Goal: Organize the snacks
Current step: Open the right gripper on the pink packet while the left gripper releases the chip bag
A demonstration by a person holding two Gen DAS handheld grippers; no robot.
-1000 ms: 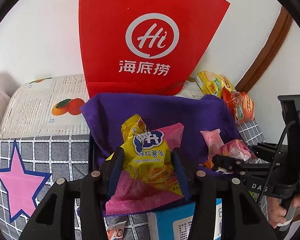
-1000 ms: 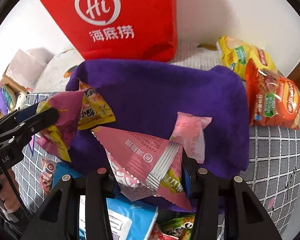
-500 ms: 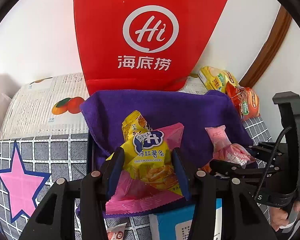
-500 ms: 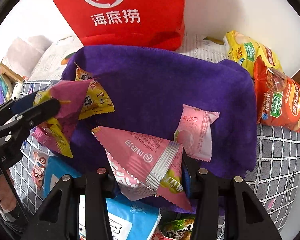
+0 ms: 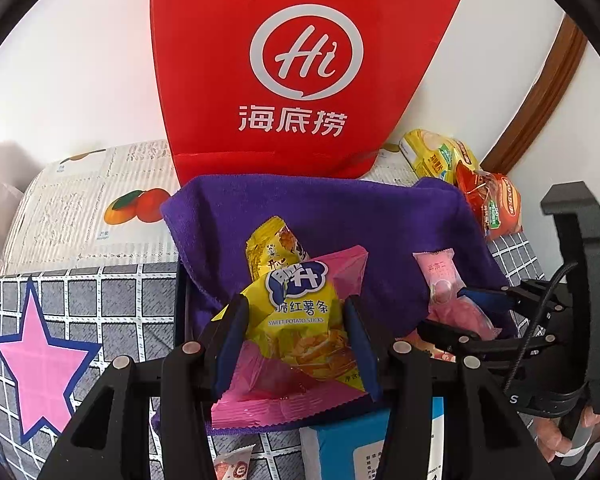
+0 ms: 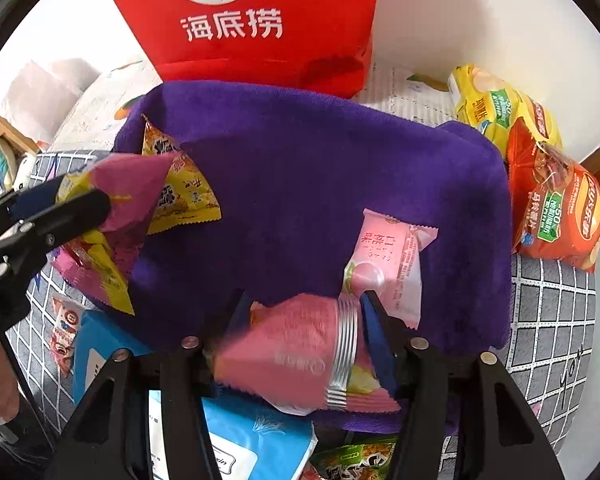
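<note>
Left gripper (image 5: 296, 340) clamped on sweet potato sticks bag (image 5: 300, 332) — over purple cloth's (image 6: 320, 168) near-left part. Right gripper (image 6: 304, 336) clamped on pink packet (image 6: 300, 356) — near edge, touching small pink snack (image 6: 388, 264).

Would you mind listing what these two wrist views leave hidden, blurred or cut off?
- Pink packet in the right gripper: motion-blurred in the right wrist view, its print unreadable.
- Blue box: cut by the bottom edge and covered by the left gripper in the left wrist view.
- Green packet: cut off by the bottom edge in the right wrist view.
</note>
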